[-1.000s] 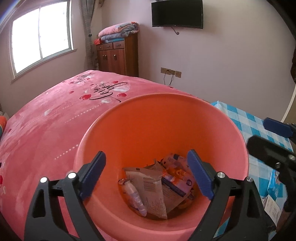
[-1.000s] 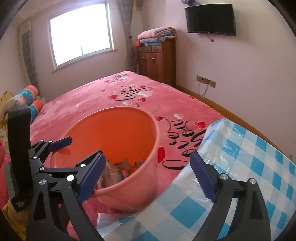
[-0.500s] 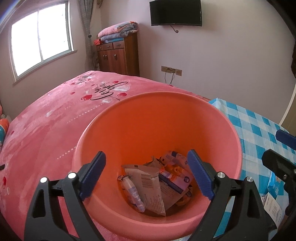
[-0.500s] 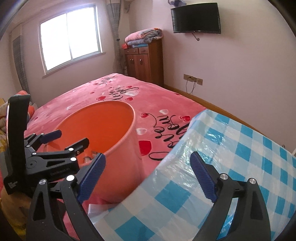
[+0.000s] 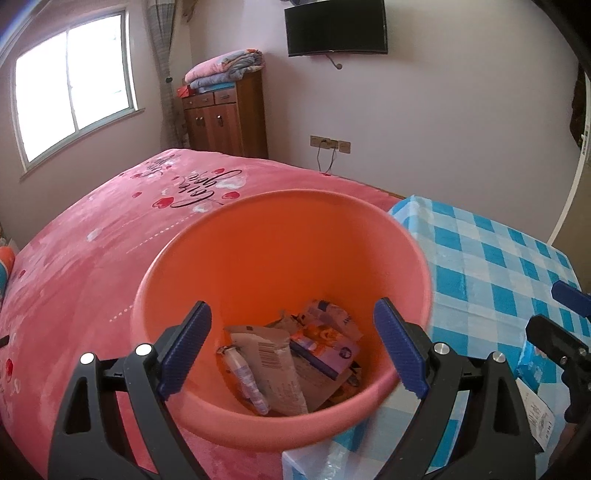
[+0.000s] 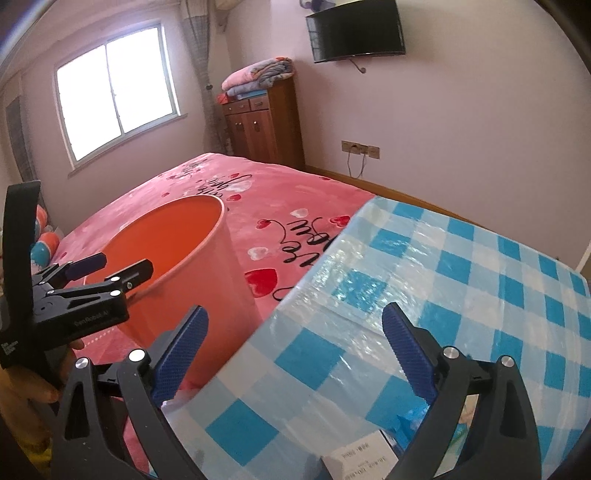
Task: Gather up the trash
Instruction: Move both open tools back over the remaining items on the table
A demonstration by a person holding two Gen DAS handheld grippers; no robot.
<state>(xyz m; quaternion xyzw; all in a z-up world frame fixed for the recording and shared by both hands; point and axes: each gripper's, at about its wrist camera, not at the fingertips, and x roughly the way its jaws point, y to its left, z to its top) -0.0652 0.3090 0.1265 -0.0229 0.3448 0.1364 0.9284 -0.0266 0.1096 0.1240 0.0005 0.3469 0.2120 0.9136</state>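
Note:
An orange bucket [image 5: 258, 236] stands on the pink bed; it also shows in the right wrist view [image 6: 207, 266]. Inside lie several wrappers and packets [image 5: 291, 354]. My left gripper [image 5: 291, 354] is open and empty above the bucket's near rim; it shows in the right wrist view [image 6: 107, 267] at the left. My right gripper [image 6: 295, 350] is open and empty over the blue checked tablecloth [image 6: 461, 295]. A white paper slip [image 6: 362, 458] and a blue packet [image 6: 461, 417] lie below it. The right gripper's fingertips [image 5: 569, 299] show at the left wrist view's right edge.
The pink bed [image 5: 92, 258] fills the left. The checked table [image 5: 498, 266] adjoins it on the right. A wooden cabinet [image 6: 266, 125] with folded blankets stands at the far wall. A TV [image 6: 354, 33] hangs above; a window [image 6: 114, 88] is at left.
My left gripper has drawn back and up from the bucket, which now looks smaller. My right gripper has swung right, over the checked tablecloth. Both stay open.

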